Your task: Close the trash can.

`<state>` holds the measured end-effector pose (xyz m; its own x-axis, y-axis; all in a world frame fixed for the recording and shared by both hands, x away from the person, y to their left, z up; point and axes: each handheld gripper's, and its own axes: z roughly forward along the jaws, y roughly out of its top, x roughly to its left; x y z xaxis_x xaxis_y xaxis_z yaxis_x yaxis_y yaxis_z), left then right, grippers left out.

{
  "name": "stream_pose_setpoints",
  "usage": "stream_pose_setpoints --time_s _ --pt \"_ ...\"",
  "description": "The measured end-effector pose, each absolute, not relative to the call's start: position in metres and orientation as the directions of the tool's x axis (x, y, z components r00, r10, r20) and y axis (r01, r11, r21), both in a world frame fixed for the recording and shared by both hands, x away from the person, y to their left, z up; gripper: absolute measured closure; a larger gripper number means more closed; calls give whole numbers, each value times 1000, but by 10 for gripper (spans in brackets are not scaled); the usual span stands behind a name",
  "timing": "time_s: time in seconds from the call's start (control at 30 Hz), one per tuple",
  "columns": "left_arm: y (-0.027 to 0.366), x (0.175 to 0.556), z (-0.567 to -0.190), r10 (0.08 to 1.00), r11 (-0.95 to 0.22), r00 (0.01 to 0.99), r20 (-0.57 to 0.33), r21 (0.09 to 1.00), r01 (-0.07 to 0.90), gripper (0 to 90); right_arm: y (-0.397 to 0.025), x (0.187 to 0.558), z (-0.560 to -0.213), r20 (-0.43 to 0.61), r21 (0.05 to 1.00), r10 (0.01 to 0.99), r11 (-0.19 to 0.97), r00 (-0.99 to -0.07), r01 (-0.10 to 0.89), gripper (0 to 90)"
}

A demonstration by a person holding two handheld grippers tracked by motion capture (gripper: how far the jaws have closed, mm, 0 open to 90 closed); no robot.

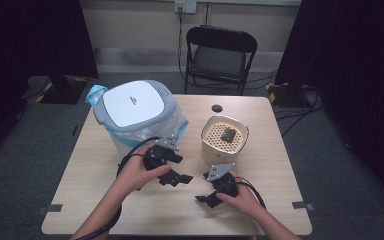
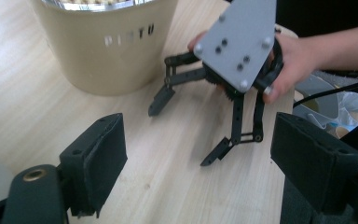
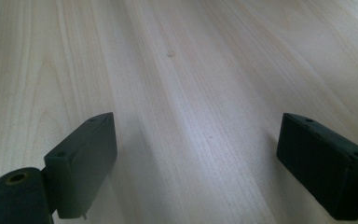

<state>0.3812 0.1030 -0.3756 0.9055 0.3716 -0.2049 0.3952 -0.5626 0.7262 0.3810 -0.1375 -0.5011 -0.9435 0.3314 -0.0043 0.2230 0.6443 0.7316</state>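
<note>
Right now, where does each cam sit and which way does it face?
High view: above the person's side, looking forward and down on the light wooden table; both forearms and claws show.
Left gripper view: rides the left claw, facing the beige round perforated-top container and right claw.
Right gripper view: rides the right claw, facing bare tabletop.
Shared: high and left views both show the container.

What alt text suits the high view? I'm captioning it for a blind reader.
A person holds open tongs in each hand, left tongs and right tongs, low over a wooden table. Behind them stand a lidded bin and a cream perforated-top container.
</note>
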Motion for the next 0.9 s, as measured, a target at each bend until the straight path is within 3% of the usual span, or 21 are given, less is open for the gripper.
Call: stream_pose_setpoints --time_s 0.9 --pt "115 367 -439 379 -596 897 -226 682 424 185 -138 381 -501 -3 730 331 646 -944 224 116"
